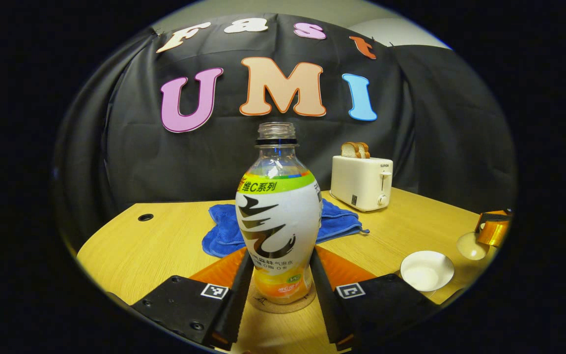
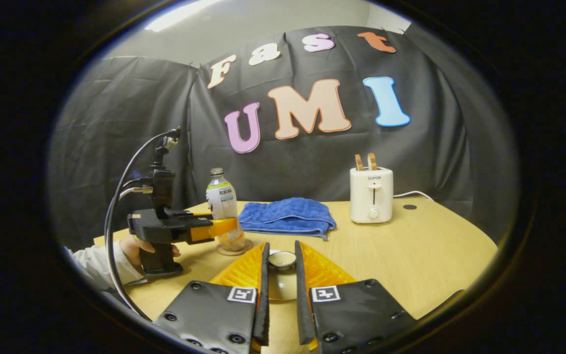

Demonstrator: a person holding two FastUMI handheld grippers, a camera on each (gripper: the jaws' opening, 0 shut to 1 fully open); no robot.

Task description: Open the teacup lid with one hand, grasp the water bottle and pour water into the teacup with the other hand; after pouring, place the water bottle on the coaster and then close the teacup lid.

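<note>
**Bottle on the coaster, lid between my right fingers**

The uncapped clear plastic water bottle (image 1: 279, 216) with its white, green and orange label stands upright on the round cork coaster (image 1: 283, 304). My left gripper (image 1: 279, 287) has a finger on each side of its lower body, seemingly touching, though I cannot be sure that both press.

The white ceramic teacup (image 1: 426, 270) stands open well to the right, near the table's front edge; what it holds I cannot tell.

My right gripper (image 2: 281, 263) has its fingers drawn close around the small round teacup lid (image 2: 281, 260), held above the light wooden table (image 2: 410, 255).

Behind the bottle lies a folded blue towel (image 1: 342, 223), and beyond that a white toaster (image 1: 361, 183) with bread slices in its slots. Bare tabletop lies open to the bottle's left.
</note>
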